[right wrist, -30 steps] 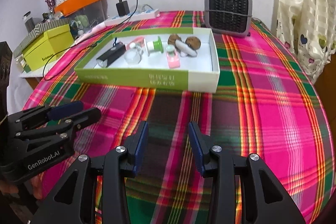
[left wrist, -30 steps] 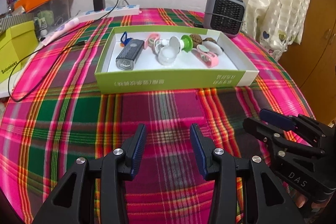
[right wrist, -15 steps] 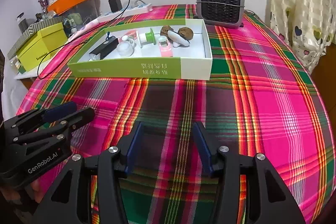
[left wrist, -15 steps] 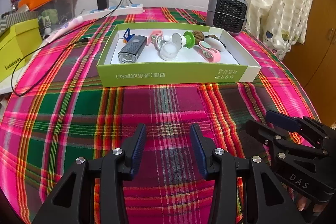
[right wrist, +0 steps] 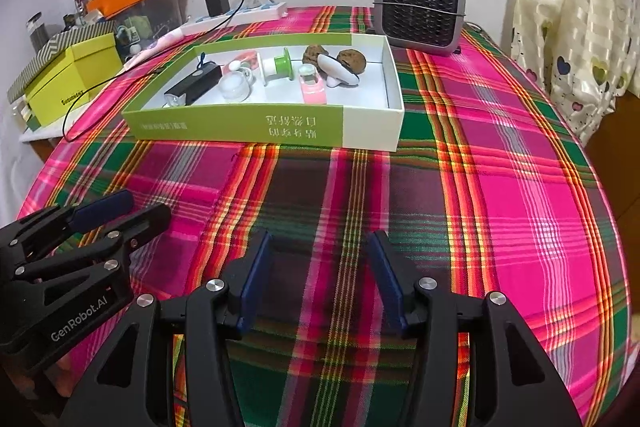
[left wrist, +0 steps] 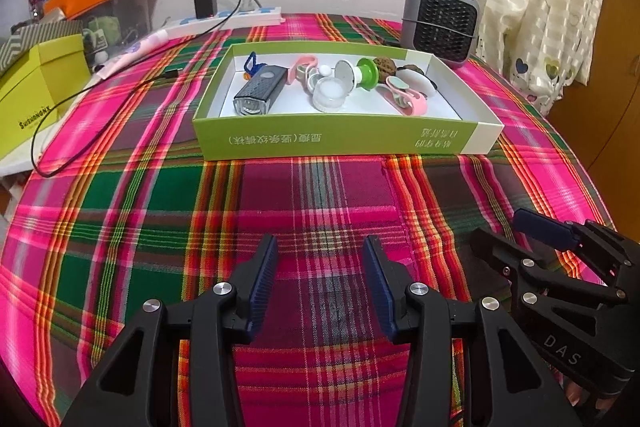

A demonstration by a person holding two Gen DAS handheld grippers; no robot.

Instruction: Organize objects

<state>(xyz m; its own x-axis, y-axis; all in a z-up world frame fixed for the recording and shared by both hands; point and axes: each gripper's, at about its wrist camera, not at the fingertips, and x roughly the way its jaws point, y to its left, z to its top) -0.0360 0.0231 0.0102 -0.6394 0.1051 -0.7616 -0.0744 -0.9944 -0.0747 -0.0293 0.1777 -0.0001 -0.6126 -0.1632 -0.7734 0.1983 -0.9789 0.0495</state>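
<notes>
- The left hand-held gripper hovered at the bottom centre of its own view with jaws parted and nothing between them, above the plaid-covered desk.
- The right hand-held gripper sat likewise at the bottom centre of its view, jaws apart and empty; since half a second earlier its blue pads had spread slightly wider.
- Each tool showed in the other's camera: the right one at the lower right of the left view, the left one at the lower left of the right view.
- The green-and-white tray lay in the upper middle of both frames, well apart from both tools. It had drawn a little nearer and larger in both views than a second before.
- Inside the tray, from frame left to right in the left view: a black bike light, a clear round container, a green-and-white spool, a pink clip and two walnuts. Their arrangement was unchanged.
- A grey heater stood just behind the tray at upper right; a yellow-green box sat at the left edge, and a power strip with a black charger lay along the far wall.
</notes>
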